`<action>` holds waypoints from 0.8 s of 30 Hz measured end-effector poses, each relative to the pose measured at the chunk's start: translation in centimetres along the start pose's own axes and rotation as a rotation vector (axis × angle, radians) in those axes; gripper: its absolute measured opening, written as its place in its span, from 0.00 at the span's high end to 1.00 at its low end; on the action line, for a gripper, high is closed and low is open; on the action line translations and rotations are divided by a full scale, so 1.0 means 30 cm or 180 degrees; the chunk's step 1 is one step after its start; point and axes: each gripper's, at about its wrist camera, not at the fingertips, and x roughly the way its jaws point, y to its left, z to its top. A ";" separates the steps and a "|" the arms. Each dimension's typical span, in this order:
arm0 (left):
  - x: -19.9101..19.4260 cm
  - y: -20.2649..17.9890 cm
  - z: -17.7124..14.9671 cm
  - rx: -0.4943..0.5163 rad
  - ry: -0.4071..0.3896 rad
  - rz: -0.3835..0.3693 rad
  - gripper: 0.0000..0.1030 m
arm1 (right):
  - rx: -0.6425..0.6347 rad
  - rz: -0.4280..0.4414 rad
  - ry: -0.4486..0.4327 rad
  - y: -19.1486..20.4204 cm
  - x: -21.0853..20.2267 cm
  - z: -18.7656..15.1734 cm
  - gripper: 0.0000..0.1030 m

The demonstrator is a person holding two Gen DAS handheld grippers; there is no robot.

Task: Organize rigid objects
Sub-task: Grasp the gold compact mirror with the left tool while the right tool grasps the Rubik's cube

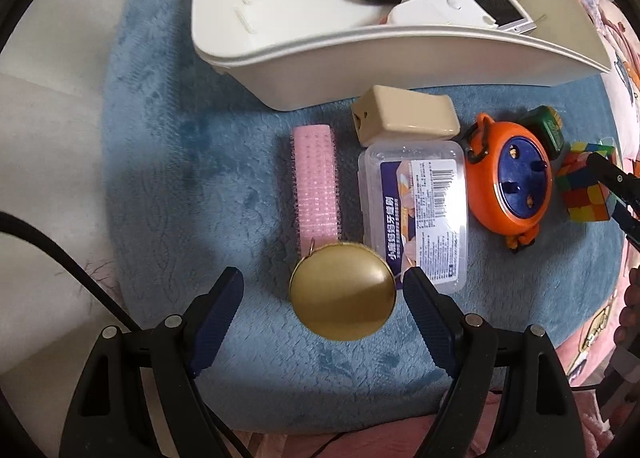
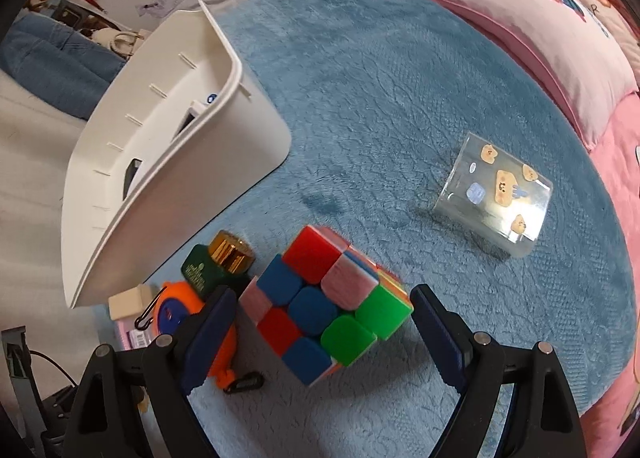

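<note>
Left gripper stands wide open, empty, straddling the gold disc on the blue blanket; right gripper, likewise open, brackets the puzzle cube.

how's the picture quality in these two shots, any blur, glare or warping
Left wrist view: strong fisheye bowing of the white bin, soft sheen on the gold round case, a dark shadow on the blue blanket. Right wrist view: puzzle cube slightly motion-blurred, glare on the clear cup.

Blue mat lies bare between bin and cup.
</note>
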 end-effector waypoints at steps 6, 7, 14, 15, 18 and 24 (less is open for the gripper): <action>0.035 0.044 0.030 -0.0188 0.0162 -0.0267 0.18 | -0.0019 -0.0108 0.0096 0.010 0.041 0.010 0.14; 0.040 0.054 0.034 -0.0233 0.0186 -0.0323 0.18 | -0.0022 -0.0121 0.0111 0.011 0.047 0.010 0.14; 0.059 0.130 0.043 -0.0473 0.0270 -0.0660 0.27 | -0.0051 -0.0193 0.0165 0.030 0.075 0.014 0.14; 0.061 0.137 0.041 -0.0504 0.0278 -0.0704 0.29 | -0.0078 -0.0207 0.0164 0.034 0.076 0.013 0.14; 0.064 0.162 0.028 -0.0581 0.0294 -0.0808 0.35 | -0.0133 -0.0231 0.0146 0.068 0.096 0.026 0.14; 0.070 0.184 0.011 -0.0722 0.0313 -0.0903 0.41 | -0.0193 -0.0256 0.0140 0.077 0.092 0.017 0.17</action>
